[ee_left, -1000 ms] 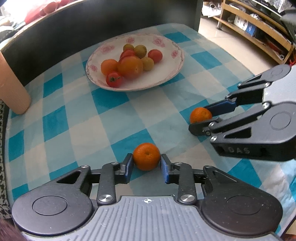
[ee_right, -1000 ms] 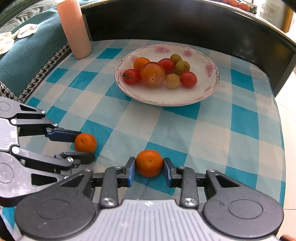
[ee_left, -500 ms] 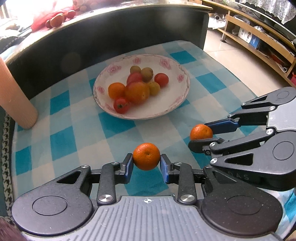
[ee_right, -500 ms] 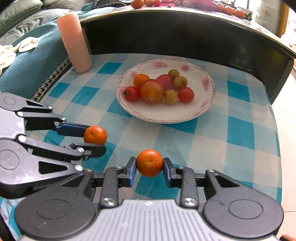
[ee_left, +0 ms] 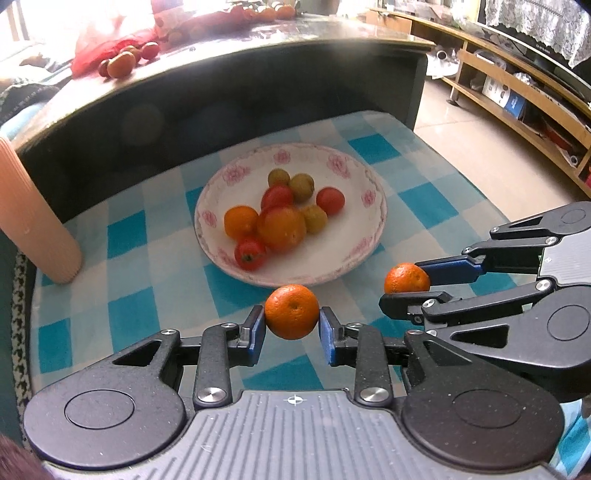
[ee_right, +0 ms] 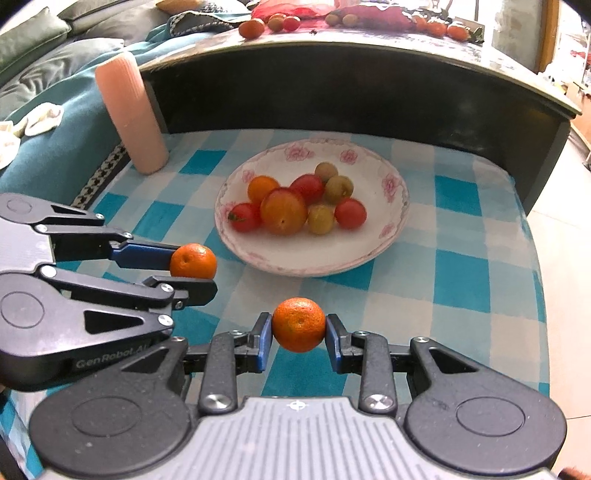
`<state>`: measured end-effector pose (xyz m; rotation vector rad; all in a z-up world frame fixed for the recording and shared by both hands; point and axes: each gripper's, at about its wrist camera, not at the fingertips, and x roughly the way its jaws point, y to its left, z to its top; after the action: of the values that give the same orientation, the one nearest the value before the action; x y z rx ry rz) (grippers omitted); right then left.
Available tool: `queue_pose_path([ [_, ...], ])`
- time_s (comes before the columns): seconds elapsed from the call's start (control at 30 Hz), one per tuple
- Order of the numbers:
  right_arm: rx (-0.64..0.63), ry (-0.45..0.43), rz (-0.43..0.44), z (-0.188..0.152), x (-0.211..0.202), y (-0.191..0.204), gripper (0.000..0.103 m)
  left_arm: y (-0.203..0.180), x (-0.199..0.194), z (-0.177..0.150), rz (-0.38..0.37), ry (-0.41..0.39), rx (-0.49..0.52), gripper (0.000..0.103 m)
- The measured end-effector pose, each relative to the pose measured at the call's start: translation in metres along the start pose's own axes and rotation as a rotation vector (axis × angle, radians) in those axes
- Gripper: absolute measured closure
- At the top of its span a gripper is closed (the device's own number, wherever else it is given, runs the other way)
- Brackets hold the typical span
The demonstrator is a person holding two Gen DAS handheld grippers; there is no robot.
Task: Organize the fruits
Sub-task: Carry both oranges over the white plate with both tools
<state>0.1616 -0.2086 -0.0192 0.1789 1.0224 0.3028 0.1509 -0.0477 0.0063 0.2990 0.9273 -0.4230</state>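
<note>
My left gripper [ee_left: 291, 325] is shut on a small orange mandarin [ee_left: 291, 311] and holds it above the checked cloth, just short of the plate's near rim. My right gripper [ee_right: 298, 334] is shut on a second mandarin [ee_right: 299, 324], also lifted off the cloth. Each gripper shows in the other's view: the right one with its mandarin [ee_left: 406, 277] at the right, the left one with its mandarin [ee_right: 193, 260] at the left. A white floral plate [ee_left: 360, 236] [ee_right: 388, 236] ahead holds several tomatoes, oranges and small green-yellow fruits.
A pink ribbed cylinder [ee_left: 33, 218] [ee_right: 129, 114] stands at the cloth's far left corner. A dark raised table edge [ee_right: 332, 85] runs behind the plate, with loose fruit [ee_right: 273, 24] on top. The cloth's right edge [ee_right: 535, 258] drops to the floor.
Both grippers have lifted their mandarins off the cloth and risen, moving toward the plate. The view now takes in the dark table's top.
</note>
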Motion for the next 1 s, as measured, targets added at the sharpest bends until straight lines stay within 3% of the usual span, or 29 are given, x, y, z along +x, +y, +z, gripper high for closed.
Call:
queue_pose_path([
  [0.7, 0.086, -0.078, -0.072, 0.035, -0.005, -0.024, 0.058, 0.001, 0.007, 0.045, 0.029, -0.055, -0.064, 0.066],
  [1.0, 0.089, -0.065, -0.080, 0.045, 0.003, -0.031, 0.058, 0.003, 0.015, 0.053, 0.052, -0.047, -0.062, 0.066],
])
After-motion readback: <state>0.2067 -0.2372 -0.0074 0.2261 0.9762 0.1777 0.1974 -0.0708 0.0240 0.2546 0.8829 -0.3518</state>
